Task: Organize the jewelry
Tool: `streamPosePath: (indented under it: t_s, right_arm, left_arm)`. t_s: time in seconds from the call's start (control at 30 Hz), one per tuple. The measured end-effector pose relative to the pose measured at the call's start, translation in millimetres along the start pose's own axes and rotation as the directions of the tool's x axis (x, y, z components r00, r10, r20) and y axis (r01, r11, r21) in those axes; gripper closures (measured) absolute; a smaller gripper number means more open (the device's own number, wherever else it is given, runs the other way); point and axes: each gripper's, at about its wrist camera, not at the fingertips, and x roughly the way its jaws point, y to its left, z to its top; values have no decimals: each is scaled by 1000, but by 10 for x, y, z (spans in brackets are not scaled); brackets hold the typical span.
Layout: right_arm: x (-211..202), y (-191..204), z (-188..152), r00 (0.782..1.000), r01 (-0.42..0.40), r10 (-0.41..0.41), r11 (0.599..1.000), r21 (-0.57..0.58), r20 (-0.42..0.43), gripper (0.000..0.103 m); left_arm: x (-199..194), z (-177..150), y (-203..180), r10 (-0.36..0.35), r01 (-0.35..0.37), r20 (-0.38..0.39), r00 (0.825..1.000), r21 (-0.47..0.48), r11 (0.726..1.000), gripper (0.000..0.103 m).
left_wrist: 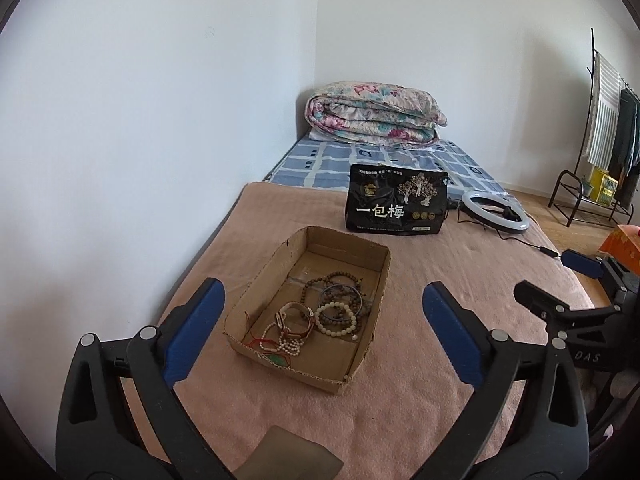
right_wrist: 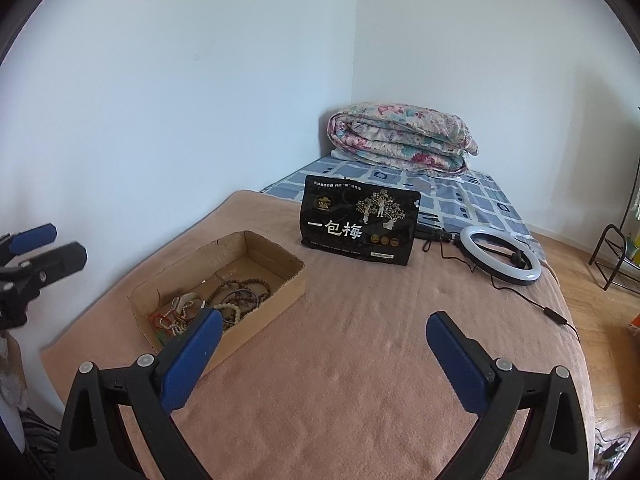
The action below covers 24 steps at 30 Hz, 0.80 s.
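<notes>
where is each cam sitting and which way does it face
Left wrist: rides the left gripper, facing the cardboard tray of bracelets; both fingers spread, right gripper at right edge.
Right wrist: rides the right gripper, facing bare blanket right of the tray; left gripper at left edge.
Shared: tray, black bag, ring light, folded quilt.

A plain brown cardboard box [left_wrist: 256,292] sits on a salmon-pink blanket [left_wrist: 420,408]. The glossy black snack bag [left_wrist: 396,204] bears white characters and gold trees. The folded quilt [left_wrist: 372,112] is pink-and-teal floral; the bedsheet [left_wrist: 320,160] is blue-and-white checked.
</notes>
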Motion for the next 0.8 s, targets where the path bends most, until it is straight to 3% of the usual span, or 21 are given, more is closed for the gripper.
streamPosePath:
  t_s: [0.13,0.8]
  right_arm:
    - [14,27,-65,1000,12,-12,1000,-28,-8,0]
    - [73,-28,-137,999,41,-41,999,-23,-22,0]
  left_arm:
    - [17,5,-17,31,-31,-5,1000,2,1000,2]
    - [110,-44,-102,29,-28,-31,999,34,999,1]
